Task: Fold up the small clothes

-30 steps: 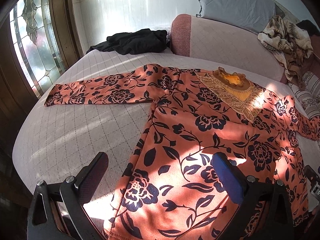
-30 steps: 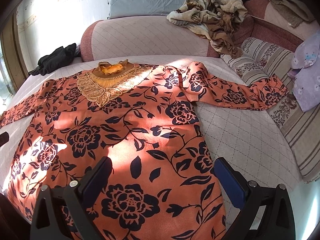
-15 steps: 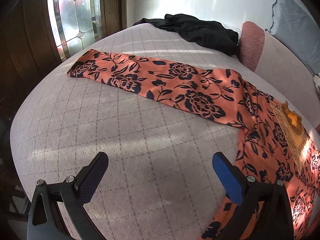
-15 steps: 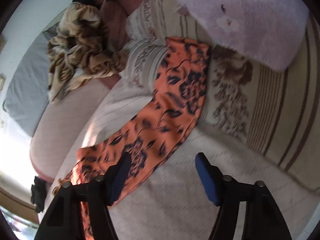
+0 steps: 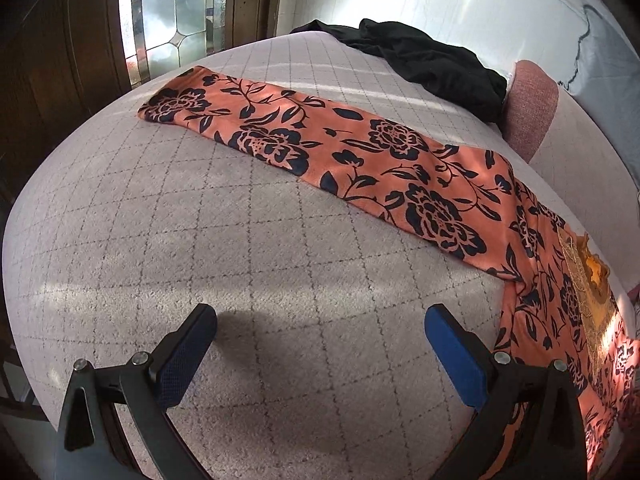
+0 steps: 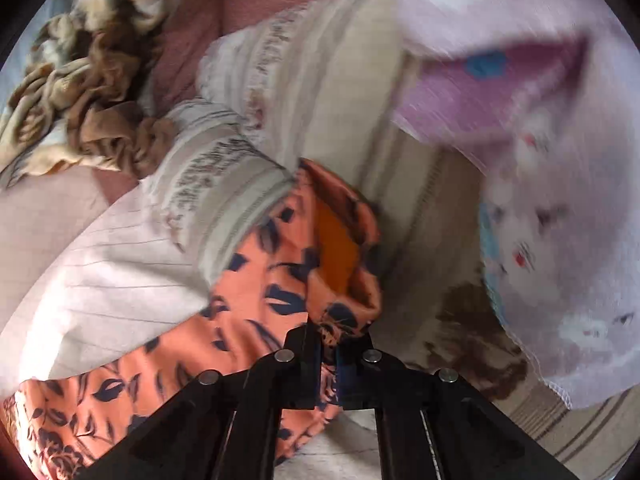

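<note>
Since a second ago both hands have swung outward from the garment's body to its sleeves. The left tongs (image 5: 320,334) hang released over bare bed (image 5: 160,240), the left sleeve (image 5: 320,152) lying flat beyond them, well apart. The right tongs (image 6: 329,346) have clenched on the right sleeve's cuff (image 6: 344,280), which bunches just ahead against the striped pillow (image 6: 248,176). The pinch looks shallow; a quick pull could slip the cuff free, or drag the floral top (image 5: 560,300) askew.

Left tool (image 5: 321,322): black frame, blue pads, silver screws; right tool (image 6: 329,340) prob. same.
</note>
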Motion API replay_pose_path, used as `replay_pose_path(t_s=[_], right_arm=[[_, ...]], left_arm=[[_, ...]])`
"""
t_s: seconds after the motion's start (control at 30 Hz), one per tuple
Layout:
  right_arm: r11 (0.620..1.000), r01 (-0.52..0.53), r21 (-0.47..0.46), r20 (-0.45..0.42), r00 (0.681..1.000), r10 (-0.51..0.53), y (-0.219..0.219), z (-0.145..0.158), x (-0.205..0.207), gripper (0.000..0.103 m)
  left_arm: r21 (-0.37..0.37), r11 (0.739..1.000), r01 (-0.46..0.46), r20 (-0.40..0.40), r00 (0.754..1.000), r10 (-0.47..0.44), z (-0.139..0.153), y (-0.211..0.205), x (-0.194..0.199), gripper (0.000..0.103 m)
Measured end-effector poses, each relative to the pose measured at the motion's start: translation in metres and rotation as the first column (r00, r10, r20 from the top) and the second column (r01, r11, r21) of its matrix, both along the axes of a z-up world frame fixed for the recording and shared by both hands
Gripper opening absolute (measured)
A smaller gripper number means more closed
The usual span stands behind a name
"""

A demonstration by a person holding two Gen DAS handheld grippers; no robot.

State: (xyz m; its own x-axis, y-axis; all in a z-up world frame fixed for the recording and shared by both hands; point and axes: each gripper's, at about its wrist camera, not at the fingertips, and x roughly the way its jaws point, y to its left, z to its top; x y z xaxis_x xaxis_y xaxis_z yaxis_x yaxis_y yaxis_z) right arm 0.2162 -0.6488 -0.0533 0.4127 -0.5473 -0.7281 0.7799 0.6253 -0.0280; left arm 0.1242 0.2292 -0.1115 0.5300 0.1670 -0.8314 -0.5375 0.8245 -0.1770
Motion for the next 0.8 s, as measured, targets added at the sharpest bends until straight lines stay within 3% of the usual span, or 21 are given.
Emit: replay_pose_path(t_s=[0.13, 0.23, 0.33, 0.47, 0.53, 0.57, 0.63, 0.7, 0.73, 0.77, 0.8], right_arm=[[0.984, -0.164, -0.070, 0.091, 0.981, 0.170, 0.050, 0.055, 0.022, 0.005], [0.935, -0.332, -0.126, 0.193, 0.916, 0.351, 0.121, 0.112, 0.042, 0.005], [0.841, -0.519, -0.150, 0.312, 0.783, 0.539, 0.214, 0.163, 0.054, 0.005], [0.664, -0.734, -0.143, 0.430, 0.559, 0.710, 0.345, 0.190, 0.058, 0.005], [0.583, -0.807, -0.098, 0.481, 0.474, 0.737, 0.401, 0.182, 0.059, 0.005], [0.550, -0.832, -0.065, 0.504, 0.448, 0.738, 0.422, 0.172, 0.060, 0.005], [0.486, -0.873, 0.028, 0.529, 0.426, 0.734, 0.463, 0.138, 0.065, 0.008], [0.401, -0.905, 0.142, 0.485, 0.417, 0.769, 0.501, 0.088, 0.077, 0.012], [0.373, -0.909, 0.187, 0.446, 0.417, 0.792, 0.512, 0.060, 0.092, 0.033], [0.369, -0.899, 0.233, 0.392, 0.435, 0.811, 0.521, 0.031, 0.098, 0.075], [0.379, -0.879, 0.291, 0.336, 0.464, 0.820, 0.525, 0.002, 0.101, 0.085]], left_arm=[[-0.024, 1.000, -0.003, 0.028, 1.000, 0.004, 0.004, 0.001, -0.002, 0.103], [-0.017, 1.000, 0.010, 0.051, 0.999, -0.009, 0.009, -0.002, -0.005, 0.103], [-0.026, 1.000, 0.010, 0.071, 0.997, -0.008, 0.013, -0.001, -0.008, 0.103], [-0.050, 0.999, -0.002, 0.092, 0.996, 0.007, 0.017, 0.006, -0.012, 0.103], [-0.061, 0.998, -0.008, 0.102, 0.995, 0.014, 0.018, 0.008, -0.013, 0.103], [-0.067, 0.998, -0.009, 0.107, 0.994, 0.016, 0.018, 0.009, -0.014, 0.103], [-0.076, 0.997, -0.008, 0.110, 0.994, 0.016, 0.018, 0.010, -0.013, 0.103], [-0.081, 0.997, 0.002, 0.110, 0.994, 0.007, 0.019, 0.008, -0.013, 0.103], [-0.077, 0.997, 0.008, 0.110, 0.994, 0.001, 0.019, 0.007, -0.013, 0.103], [-0.072, 0.997, 0.013, 0.112, 0.994, -0.005, 0.020, 0.006, -0.013, 0.103], [-0.066, 0.998, 0.016, 0.115, 0.993, -0.008, 0.021, 0.005, -0.013, 0.103]])
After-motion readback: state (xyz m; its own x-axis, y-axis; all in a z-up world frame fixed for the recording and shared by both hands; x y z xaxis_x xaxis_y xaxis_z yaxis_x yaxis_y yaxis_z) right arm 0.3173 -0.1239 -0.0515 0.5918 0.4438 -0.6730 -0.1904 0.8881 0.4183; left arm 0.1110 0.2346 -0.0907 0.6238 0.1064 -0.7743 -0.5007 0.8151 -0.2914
